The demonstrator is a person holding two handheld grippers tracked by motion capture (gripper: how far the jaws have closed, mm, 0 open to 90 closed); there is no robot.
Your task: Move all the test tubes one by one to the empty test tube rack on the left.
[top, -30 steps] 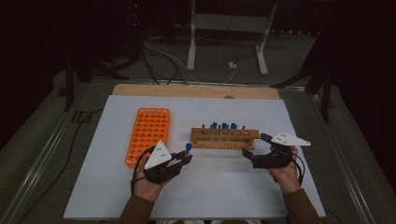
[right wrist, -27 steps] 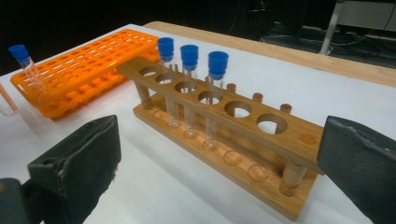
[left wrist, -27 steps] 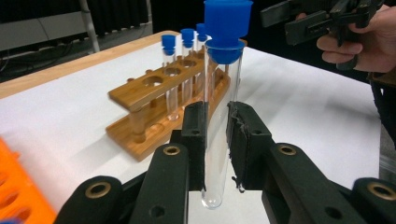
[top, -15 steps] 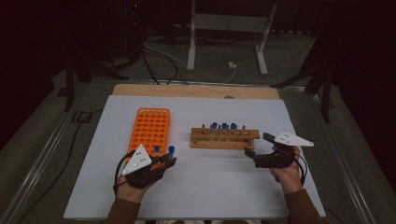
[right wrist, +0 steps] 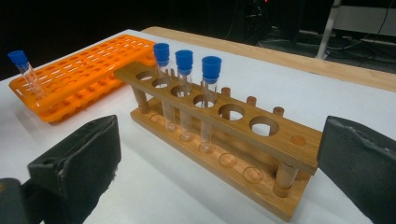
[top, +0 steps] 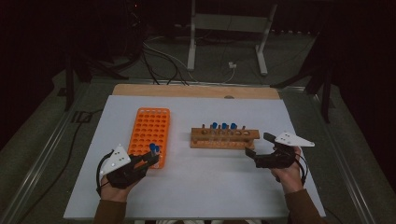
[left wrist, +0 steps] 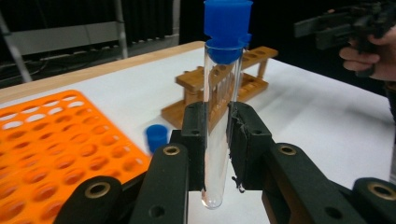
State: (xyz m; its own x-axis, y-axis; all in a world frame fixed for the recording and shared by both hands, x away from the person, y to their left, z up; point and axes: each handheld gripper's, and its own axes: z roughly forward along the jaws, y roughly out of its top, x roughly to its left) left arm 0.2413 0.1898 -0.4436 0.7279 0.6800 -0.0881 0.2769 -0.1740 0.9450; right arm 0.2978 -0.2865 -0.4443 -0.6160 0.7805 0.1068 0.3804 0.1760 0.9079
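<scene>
I am holding the left gripper (top: 150, 157), fingers clenched on a blue-capped tube (left wrist: 219, 112), at the orange rack's (top: 148, 130) near corner. Wooden rack (top: 224, 138) at 3 o'clock; right gripper (top: 254, 151) fingers released beside it.

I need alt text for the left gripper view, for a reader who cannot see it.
The left gripper holds a clear test tube with a blue cap upright between its black fingers. Behind it on the white table are an orange rack at the left and a wooden rack.

White table mat (top: 196, 186), floor cables (top: 161, 58)
</scene>
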